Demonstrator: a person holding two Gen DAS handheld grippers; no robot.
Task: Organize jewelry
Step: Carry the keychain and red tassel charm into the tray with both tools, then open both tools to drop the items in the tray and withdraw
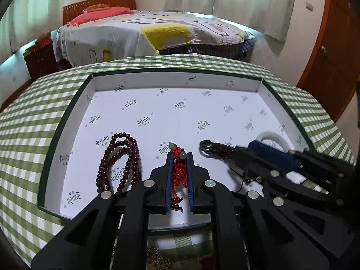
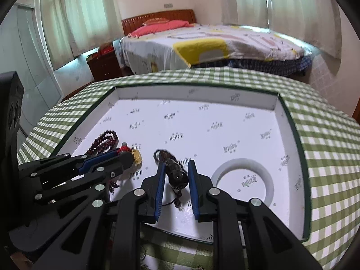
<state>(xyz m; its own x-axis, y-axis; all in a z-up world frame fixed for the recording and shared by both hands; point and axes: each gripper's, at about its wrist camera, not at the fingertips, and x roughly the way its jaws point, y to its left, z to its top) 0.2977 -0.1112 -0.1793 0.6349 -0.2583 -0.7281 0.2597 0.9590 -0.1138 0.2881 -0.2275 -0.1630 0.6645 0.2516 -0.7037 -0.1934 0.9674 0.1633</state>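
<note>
**Inspector A:** We are looking at the white tray (image 1: 139, 103) on the checked tablecloth (image 1: 27, 121). The left gripper (image 1: 179, 157) is clamping a red knotted charm (image 1: 178, 168), its jaws closed tight on the cord, over the tray's near edge. The dark bead necklace (image 1: 121, 157) is lying inside the tray, just left of that gripper.

**Inspector B:** We are noting the right gripper (image 2: 174, 168) nipping a dark pendant (image 2: 176, 175), its jaws nearly closed, also over the tray's near half. The white bangle (image 2: 244, 180) is lying in the tray, just right of it.

**Inspector A:** We are judging both pieces to be on their way down into the tray. The risks: the charm's dangling beads are hanging close to the necklace, so a careless release could be tangling the two.

**Inspector B:** We are also flagging the pendant's loose cord, which could be snagging on a pad on release and dragging the piece. The grippers are working close together and could be knocking each other.
</note>
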